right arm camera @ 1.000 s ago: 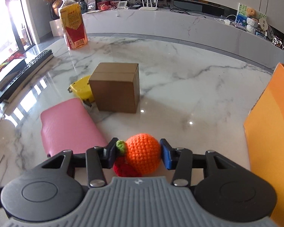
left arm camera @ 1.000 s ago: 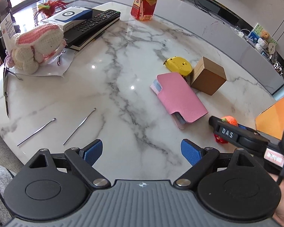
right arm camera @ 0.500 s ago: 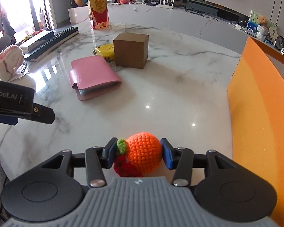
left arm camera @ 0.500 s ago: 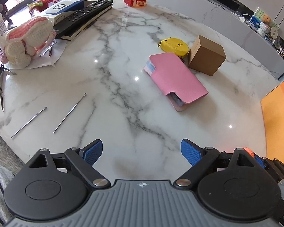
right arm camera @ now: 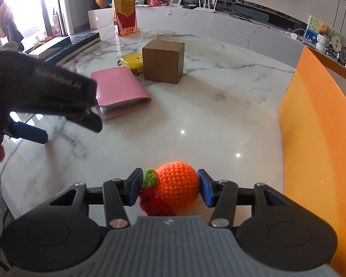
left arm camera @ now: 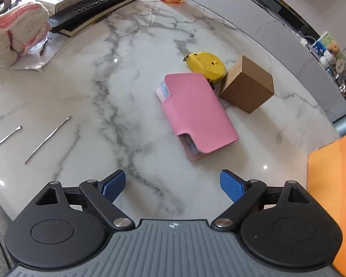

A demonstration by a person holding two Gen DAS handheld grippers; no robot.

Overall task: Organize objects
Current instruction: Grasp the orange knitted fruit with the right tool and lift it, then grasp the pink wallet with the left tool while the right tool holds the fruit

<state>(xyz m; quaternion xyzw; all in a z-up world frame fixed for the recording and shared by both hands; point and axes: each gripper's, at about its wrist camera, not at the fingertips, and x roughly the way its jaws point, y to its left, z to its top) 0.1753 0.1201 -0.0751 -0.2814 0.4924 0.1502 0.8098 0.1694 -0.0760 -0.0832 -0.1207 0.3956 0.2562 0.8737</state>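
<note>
My right gripper [right arm camera: 169,184] is shut on an orange crocheted fruit [right arm camera: 176,182] with a green leaf and red bits, held above the marble table's near edge. My left gripper [left arm camera: 173,184] is open and empty, just short of a pink wallet [left arm camera: 196,113]. The wallet [right arm camera: 117,90], a yellow tape measure [left arm camera: 206,65] and a brown cardboard box [left arm camera: 246,87] lie together mid-table. The box [right arm camera: 163,63] also shows in the right wrist view. An orange bin [right arm camera: 316,138] stands at the right.
A crocheted bunny [left arm camera: 16,32], remote [left arm camera: 99,0] on a notebook, and a drink bottle [right arm camera: 124,13] are at the far left. Two thin metal picks [left arm camera: 46,138] lie at the near left. The left gripper's body [right arm camera: 41,92] crosses the right view's left side.
My left gripper moved forward toward the pink wallet. My right gripper pulled back and up with the orange fruit, away from the box.
</note>
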